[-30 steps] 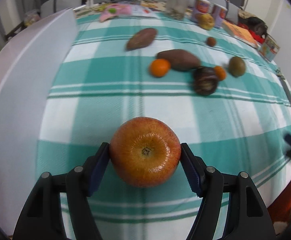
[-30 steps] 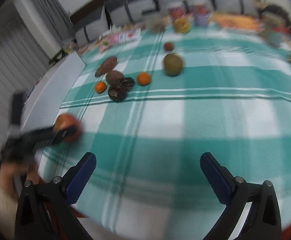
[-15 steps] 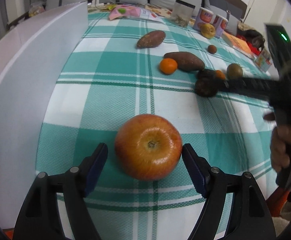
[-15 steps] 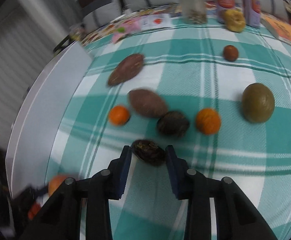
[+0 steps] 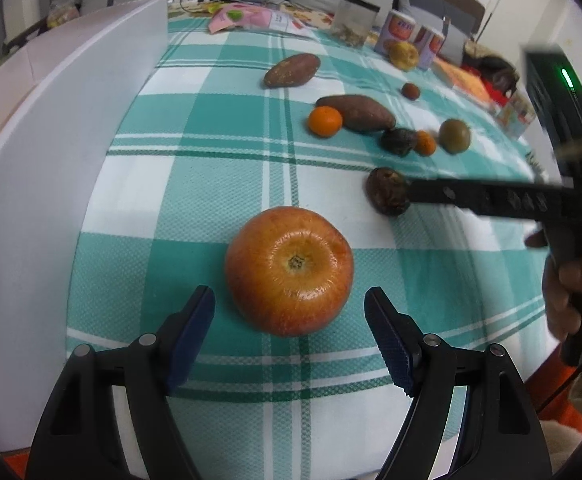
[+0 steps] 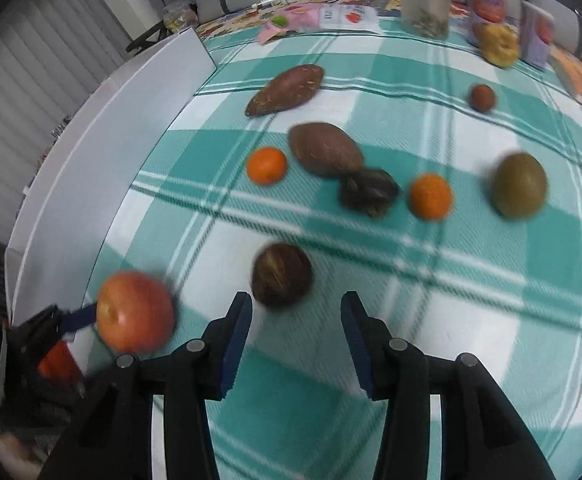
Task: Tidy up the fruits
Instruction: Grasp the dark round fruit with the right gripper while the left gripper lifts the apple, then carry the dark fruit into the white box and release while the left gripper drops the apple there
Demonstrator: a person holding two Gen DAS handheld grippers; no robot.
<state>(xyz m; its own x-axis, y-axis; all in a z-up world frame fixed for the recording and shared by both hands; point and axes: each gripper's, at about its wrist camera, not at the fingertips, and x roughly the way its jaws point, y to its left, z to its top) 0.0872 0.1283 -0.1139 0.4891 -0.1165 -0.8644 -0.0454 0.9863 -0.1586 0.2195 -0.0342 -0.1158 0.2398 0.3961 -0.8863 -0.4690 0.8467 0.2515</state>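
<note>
A red-orange apple (image 5: 289, 272) rests on the green checked tablecloth (image 5: 211, 128), just beyond the tips of my open left gripper (image 5: 289, 294); neither pad touches it. The right wrist view shows the same apple (image 6: 135, 312) at the lower left beside the left gripper (image 6: 63, 320). My right gripper (image 6: 297, 300) has its jaws opening. A dark brown round fruit (image 6: 282, 274) lies on the cloth at its fingertips with a gap on the right side. From the left wrist view, this fruit (image 5: 387, 196) sits at the tip of the right gripper (image 5: 409, 196), held by a hand (image 5: 567, 292).
Farther back lie two sweet potatoes (image 6: 285, 90) (image 6: 325, 148), two mandarins (image 6: 267, 165) (image 6: 430, 196), a wrinkled dark fruit (image 6: 369, 192), a greenish round fruit (image 6: 519, 184) and a small brown one (image 6: 482, 97). A jar (image 6: 425, 4) and cans (image 6: 487, 4) stand at the back. A white board (image 5: 59, 128) borders the left.
My left jaws let go of the apple and drew back a little. My right gripper swung over to the fruit group, shut on the dark brown fruit, then parted its jaws.
</note>
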